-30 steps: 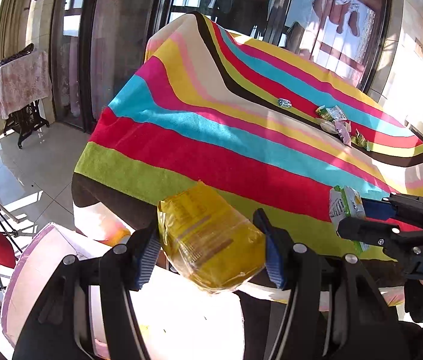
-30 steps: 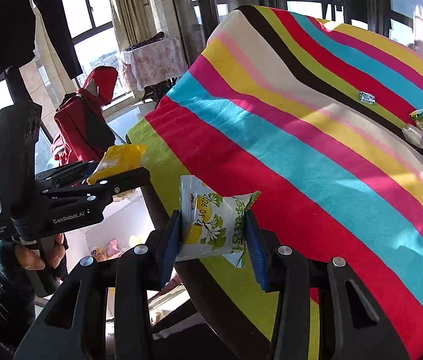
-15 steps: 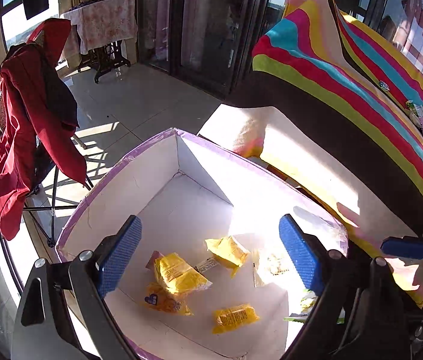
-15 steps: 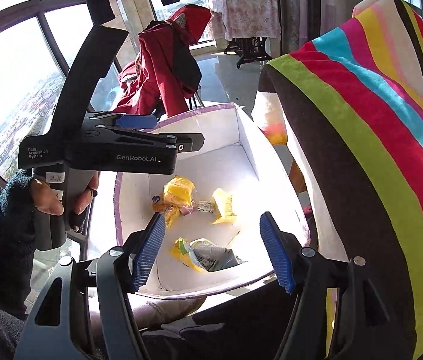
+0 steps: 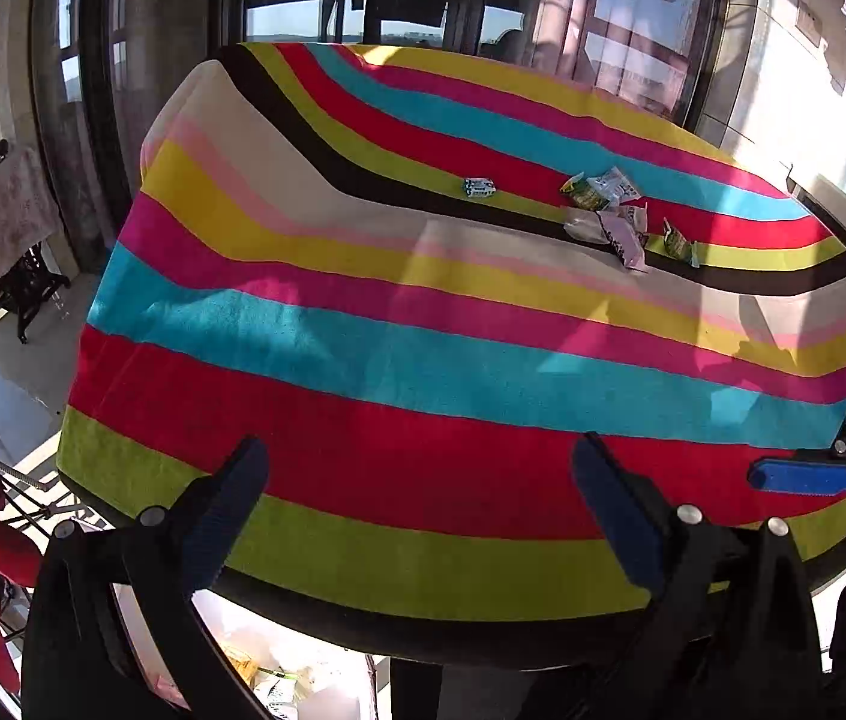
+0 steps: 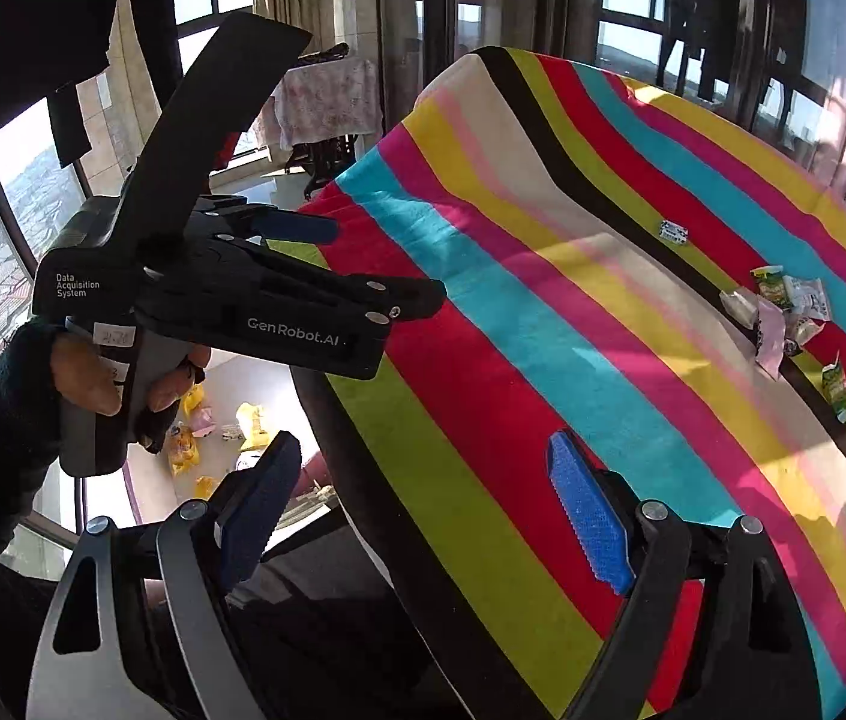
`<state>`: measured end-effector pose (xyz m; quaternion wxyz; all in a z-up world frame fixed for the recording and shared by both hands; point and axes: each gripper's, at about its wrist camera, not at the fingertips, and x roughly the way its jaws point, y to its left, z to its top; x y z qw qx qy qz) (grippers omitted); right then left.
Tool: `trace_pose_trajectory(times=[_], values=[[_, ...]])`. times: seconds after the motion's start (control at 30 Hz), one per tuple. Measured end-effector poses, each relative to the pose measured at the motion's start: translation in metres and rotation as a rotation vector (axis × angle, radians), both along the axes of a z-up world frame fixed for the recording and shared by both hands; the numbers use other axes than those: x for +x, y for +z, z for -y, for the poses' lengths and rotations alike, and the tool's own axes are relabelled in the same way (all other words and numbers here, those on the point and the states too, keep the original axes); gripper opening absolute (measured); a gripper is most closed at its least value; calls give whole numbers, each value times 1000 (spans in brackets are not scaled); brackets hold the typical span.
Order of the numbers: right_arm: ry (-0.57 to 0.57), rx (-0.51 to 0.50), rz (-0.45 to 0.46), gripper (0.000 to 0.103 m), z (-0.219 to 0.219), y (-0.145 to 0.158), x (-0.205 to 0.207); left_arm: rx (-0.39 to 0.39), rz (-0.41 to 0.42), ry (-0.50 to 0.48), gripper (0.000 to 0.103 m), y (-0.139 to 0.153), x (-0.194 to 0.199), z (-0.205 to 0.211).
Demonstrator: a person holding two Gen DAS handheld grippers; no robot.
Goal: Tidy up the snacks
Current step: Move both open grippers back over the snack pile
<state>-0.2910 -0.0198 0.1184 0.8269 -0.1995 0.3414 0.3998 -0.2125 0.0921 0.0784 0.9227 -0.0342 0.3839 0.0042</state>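
Crinkly foil snack packets [image 5: 609, 204] lie far across the striped surface [image 5: 423, 372], well apart from me | my left tongs [image 5: 417, 510] and right tongs [image 6: 423, 510] have just been opening, now wide apart, nothing between | packets look light, soft, slippery; I would pinch the flat middle.

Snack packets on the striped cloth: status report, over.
Left claw and right claw open, empty, just opened. Small foil snack packets wait far across striped tablecloth. Nothing in the way.
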Motion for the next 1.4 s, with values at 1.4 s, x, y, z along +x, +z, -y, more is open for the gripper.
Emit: trace_pose_trajectory(times=[1.4], values=[[-1043, 372, -231, 87, 217, -65, 302, 6, -35, -25, 101, -43, 213, 92]])
